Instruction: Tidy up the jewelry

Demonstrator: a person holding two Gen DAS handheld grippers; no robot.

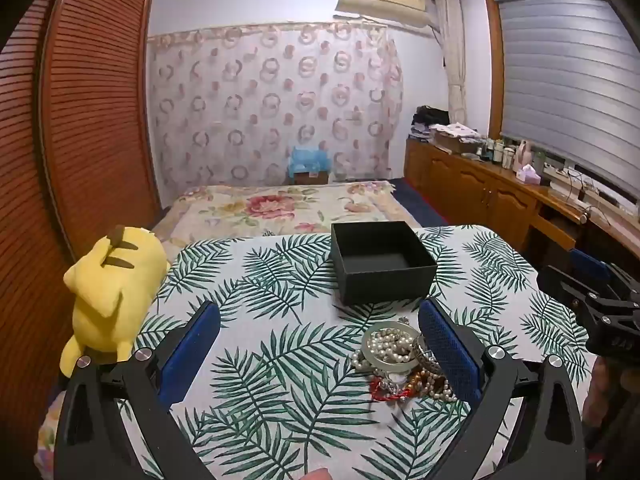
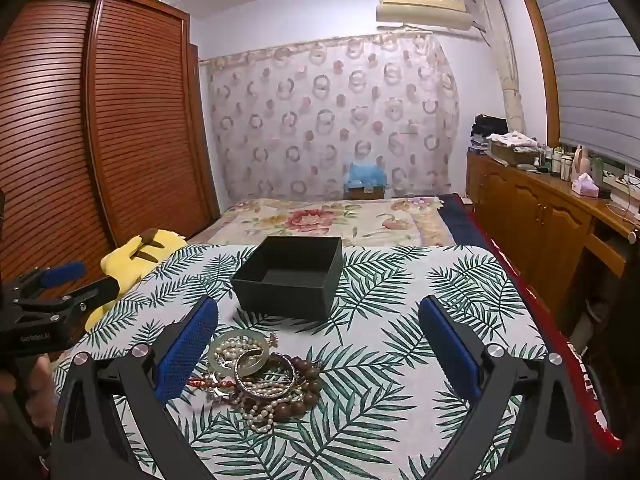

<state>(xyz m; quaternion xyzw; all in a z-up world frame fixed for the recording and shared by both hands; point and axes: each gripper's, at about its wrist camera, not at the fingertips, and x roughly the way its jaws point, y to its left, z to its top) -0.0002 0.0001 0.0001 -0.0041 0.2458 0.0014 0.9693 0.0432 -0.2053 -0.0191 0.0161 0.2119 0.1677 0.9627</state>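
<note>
A pile of jewelry (image 2: pixel 256 376) lies on the leaf-print tablecloth (image 2: pixel 400 360): pearl strands, a pale jade bangle (image 2: pixel 236 350), a metal bangle and brown wooden beads. In the left wrist view the pile (image 1: pixel 400 360) sits by the right finger. An open, empty black box (image 2: pixel 292 280) stands just behind the pile; it also shows in the left wrist view (image 1: pixel 382 266). My left gripper (image 1: pixel 320 320) is open and empty, left of the pile. My right gripper (image 2: pixel 318 312) is open and empty, with the pile beside its left finger.
A yellow plush toy (image 1: pixel 112 292) lies at the table's left edge. A bed with a floral blanket (image 1: pixel 280 204) is behind the table. A wooden wardrobe (image 1: pixel 80 120) stands left and a cluttered wooden sideboard (image 1: pixel 500 184) right.
</note>
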